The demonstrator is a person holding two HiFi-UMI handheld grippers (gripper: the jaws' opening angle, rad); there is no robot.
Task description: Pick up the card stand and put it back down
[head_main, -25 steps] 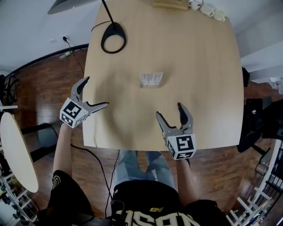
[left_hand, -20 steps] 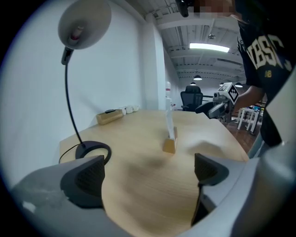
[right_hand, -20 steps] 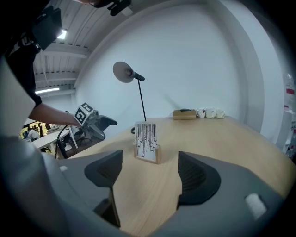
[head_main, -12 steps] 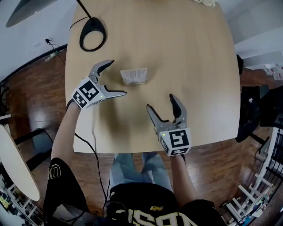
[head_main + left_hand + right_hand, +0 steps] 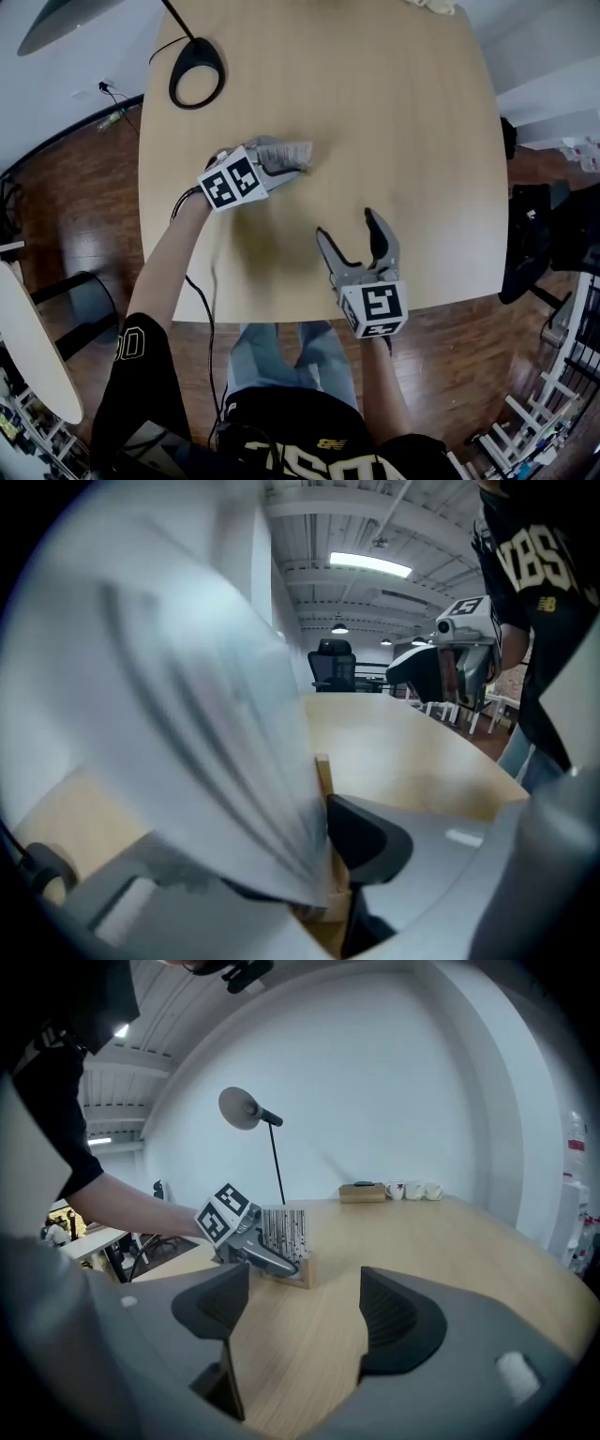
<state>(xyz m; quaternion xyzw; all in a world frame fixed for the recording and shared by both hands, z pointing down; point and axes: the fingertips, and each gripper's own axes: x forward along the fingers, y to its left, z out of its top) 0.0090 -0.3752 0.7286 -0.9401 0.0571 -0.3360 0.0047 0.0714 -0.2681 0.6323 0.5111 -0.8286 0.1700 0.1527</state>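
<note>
Card stand (image 5: 302, 150) upright, long axis left-right; left gripper (image 5: 285, 161) just closed on it.

Card stand (image 5: 296, 150): white card w/ thin black vert. stripes, upright in small pale wood base. Base sits flat on bench (image 5: 412, 141), left of centre. Left hand-held gripper (image 5: 284, 165) jaws have just been closing, now clamped on it, stand btwn them.
</note>
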